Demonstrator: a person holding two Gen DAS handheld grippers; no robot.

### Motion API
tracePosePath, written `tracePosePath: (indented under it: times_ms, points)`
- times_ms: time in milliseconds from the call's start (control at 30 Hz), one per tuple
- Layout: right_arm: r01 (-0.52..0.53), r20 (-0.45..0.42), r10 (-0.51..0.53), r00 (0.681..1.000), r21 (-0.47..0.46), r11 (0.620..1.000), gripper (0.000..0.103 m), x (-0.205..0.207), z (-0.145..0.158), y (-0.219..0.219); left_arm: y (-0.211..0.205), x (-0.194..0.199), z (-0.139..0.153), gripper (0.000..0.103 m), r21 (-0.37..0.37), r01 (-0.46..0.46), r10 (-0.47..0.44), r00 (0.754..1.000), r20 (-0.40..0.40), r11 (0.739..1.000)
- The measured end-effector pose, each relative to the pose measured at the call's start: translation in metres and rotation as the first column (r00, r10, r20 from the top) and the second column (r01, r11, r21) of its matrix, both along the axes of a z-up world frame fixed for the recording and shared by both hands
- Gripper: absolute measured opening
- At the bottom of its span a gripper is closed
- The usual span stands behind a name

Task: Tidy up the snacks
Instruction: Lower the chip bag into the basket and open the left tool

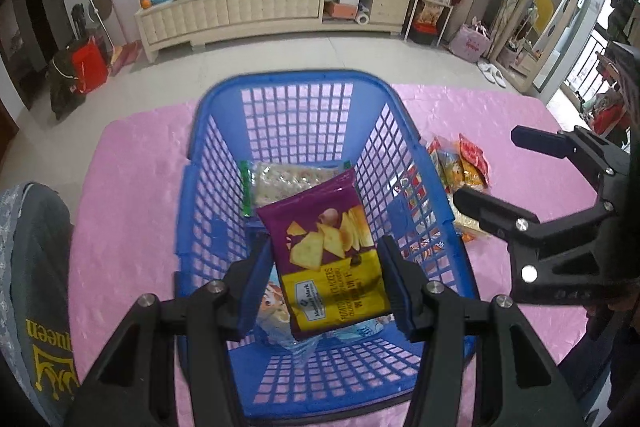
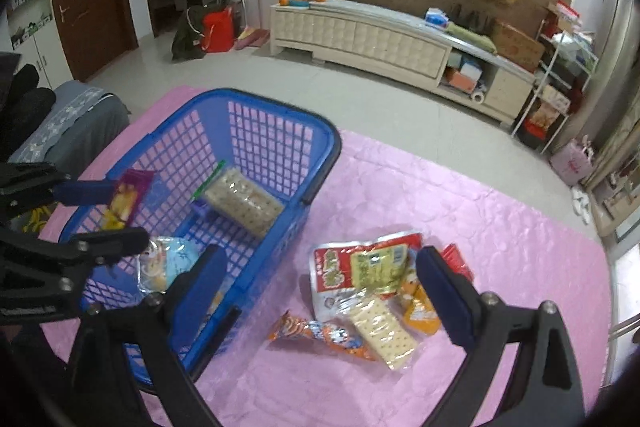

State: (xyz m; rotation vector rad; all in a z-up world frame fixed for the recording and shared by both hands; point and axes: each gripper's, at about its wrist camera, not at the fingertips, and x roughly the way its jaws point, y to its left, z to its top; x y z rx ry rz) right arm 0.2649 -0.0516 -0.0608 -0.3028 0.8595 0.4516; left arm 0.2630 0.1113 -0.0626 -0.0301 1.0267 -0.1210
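Cracker pkt [image 1: 334, 259] btwn left claw [image 1: 322, 287] fingers

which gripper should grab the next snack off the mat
Right. The right gripper is open and empty, just above the loose snack pile beside the blue basket. The left gripper is busy with the purple cracker packet over the basket.

- The purple cracker bag [image 1: 334, 263] hides most of the light-blue packet [image 1: 276, 301] beneath it.
- Basket wall [image 1: 416, 211] screens part of the snack pile [image 1: 460, 167].
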Motion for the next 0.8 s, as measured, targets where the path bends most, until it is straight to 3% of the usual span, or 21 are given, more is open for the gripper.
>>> tracePosePath:
  times_ms: [200,367,533,700,800]
  points:
    - [-0.008,-0.033,0.007,0.999,-0.013,1.000,0.097,0.004,-0.017,-0.001,-0.009,0.009,-0.017,0.051,-0.004,0.017,-0.017,0.999,-0.028,1.000]
    - [0.028,-0.008,-0.028,1.000,0.024,0.999,0.097,0.008,-0.018,-0.010,-0.011,0.022,-0.026,0.051,-0.009,0.013,-0.014,0.999,-0.051,1.000]
    - [0.035,-0.050,-0.032,0.998,0.047,0.998,0.097,0.013,-0.021,-0.017,-0.010,0.029,-0.033,0.052,-0.028,0.005,-0.008,0.997,-0.076,1.000]
    - [0.032,-0.036,-0.031,0.999,0.018,0.999,0.097,0.010,-0.020,-0.018,-0.013,0.028,-0.029,0.071,-0.011,-0.005,0.004,0.998,-0.062,1.000]
    - [0.031,-0.038,-0.030,0.999,0.024,0.999,0.097,0.008,-0.019,-0.019,-0.015,0.025,-0.022,0.073,-0.010,0.016,-0.016,0.999,-0.039,1.000]
